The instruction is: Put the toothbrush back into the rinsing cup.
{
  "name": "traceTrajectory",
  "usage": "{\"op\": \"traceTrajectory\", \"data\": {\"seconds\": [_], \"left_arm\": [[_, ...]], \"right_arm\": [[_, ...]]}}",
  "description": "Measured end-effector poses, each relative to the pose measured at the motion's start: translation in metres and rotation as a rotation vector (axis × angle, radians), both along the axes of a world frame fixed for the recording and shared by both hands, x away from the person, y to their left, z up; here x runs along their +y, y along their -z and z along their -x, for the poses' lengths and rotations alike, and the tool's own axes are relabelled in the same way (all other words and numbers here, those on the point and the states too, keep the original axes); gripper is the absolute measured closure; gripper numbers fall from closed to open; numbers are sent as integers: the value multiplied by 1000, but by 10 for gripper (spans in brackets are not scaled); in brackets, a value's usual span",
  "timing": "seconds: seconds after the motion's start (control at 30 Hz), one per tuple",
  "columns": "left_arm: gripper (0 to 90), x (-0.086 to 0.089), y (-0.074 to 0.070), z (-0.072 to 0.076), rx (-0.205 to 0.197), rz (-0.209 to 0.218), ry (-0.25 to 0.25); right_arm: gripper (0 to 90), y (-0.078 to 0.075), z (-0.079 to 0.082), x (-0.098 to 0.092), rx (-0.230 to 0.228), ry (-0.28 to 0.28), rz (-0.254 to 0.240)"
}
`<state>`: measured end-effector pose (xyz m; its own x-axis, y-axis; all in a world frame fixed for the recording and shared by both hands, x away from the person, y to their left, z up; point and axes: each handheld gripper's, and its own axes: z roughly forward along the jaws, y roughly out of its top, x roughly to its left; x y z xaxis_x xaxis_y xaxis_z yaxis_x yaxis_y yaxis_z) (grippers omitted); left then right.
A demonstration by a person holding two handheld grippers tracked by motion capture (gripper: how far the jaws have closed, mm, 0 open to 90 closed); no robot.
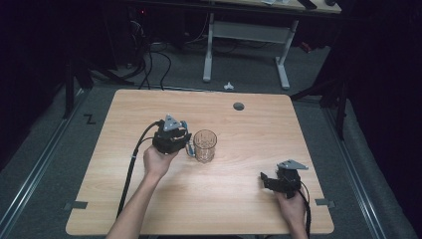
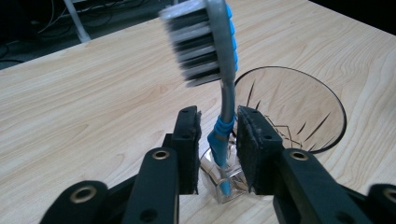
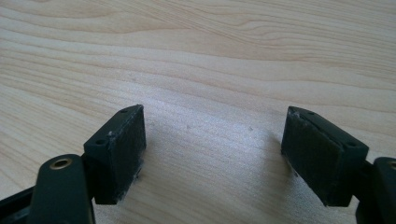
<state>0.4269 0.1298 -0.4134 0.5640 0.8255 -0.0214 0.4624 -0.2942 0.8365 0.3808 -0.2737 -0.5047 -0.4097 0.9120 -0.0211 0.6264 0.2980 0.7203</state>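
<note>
the toothbrush [image 2: 219, 60] stands almost upright between the jaws of the left gripper [image 2: 218, 140], bristle head up, blue and grey handle running down past the handle of the glass mug [image 2: 299, 112], so it is outside the mug's mouth, just beside its rim. the jaws look slightly parted: the right pad seems to touch the brush neck, the left pad shows a thin gap, so it is hard to tell whether the brush is gripped or only leaning there. in the high view the mug [image 1: 205, 145] sits near the middle of the table [image 1: 249, 209], with the left gripper [image 1: 171, 135] right against its handle side

the step in hand looks like getting the toothbrush into the mug. next move, as i judge it: firm up the hold, lift the brush clear of the rim, carry it over the opening and lower it in before letting go

the right gripper [image 3: 212, 154] rests wide open over bare wood, holding nothing, well apart from the mug
</note>
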Motion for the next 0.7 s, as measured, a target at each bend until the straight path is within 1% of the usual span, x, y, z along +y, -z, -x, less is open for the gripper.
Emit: {"op": "traceTrajectory", "data": {"seconds": [0.3,0.57,0.7], "left_arm": [[617,6,0,3,4,6,-12],[557,13,0,7,12,29,-21],[536,16,0,9,17,30,-27]], "right_arm": [[220,0,0,0,0,0,0],[220,0,0,0,0,0,0],[221,0,0,0,0,0,0]]}}
